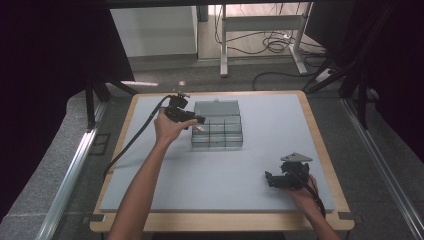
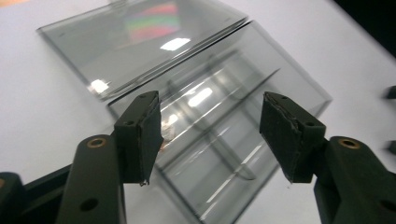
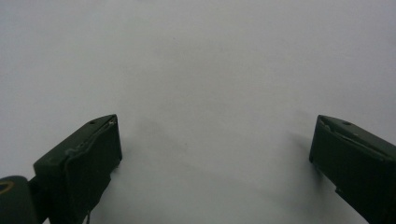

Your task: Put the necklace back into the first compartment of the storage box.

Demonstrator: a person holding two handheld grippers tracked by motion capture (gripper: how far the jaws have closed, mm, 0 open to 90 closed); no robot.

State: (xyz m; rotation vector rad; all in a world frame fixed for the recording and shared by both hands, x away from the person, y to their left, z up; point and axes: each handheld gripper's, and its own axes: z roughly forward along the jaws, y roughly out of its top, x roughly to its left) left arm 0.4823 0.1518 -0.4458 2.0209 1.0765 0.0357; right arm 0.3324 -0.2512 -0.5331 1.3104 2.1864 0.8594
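Note:
A clear plastic compartment box lies at the middle back of the grey mat, its lid swung open flat behind it. My left gripper hangs over the box's left end, open, with nothing between its jaws. In the left gripper view the box and lid lie below my left gripper. A small pale piece sits in a left compartment. My right gripper rests low at the mat's front right. Its jaws stand open over bare mat, around my right gripper.
The mat covers a wooden table with a narrow rim showing at the front. Beyond the far edge are a white desk frame and floor cables. Black curtains hang at both sides. Metal rails run along the floor.

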